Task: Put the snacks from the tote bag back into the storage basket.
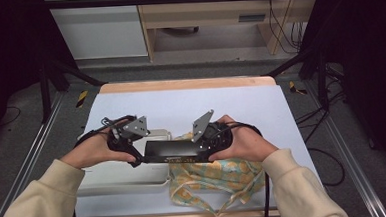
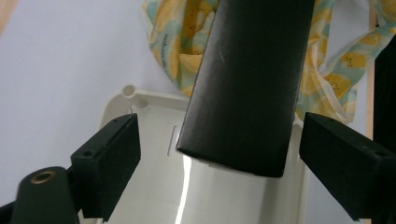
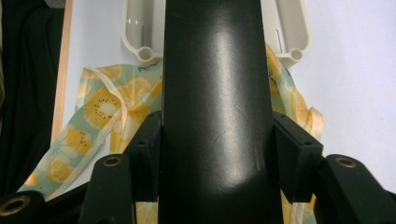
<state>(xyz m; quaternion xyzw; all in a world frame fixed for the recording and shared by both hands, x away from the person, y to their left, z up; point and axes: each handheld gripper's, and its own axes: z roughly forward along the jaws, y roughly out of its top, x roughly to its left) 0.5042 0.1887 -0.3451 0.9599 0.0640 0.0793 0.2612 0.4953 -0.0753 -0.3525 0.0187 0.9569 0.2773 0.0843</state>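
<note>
Right fingers clamp the black box level; left fingers stand open around its end.

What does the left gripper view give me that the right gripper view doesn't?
Left gripper view: the black box's free end hangs between the left gripper's open jaws, clear of both pads, over the white tray's inside. Right gripper view: the right gripper clamps the box on both sides, and the tray's two end corners show. Both: box, tray, lemon-print cloth on the table.
</note>
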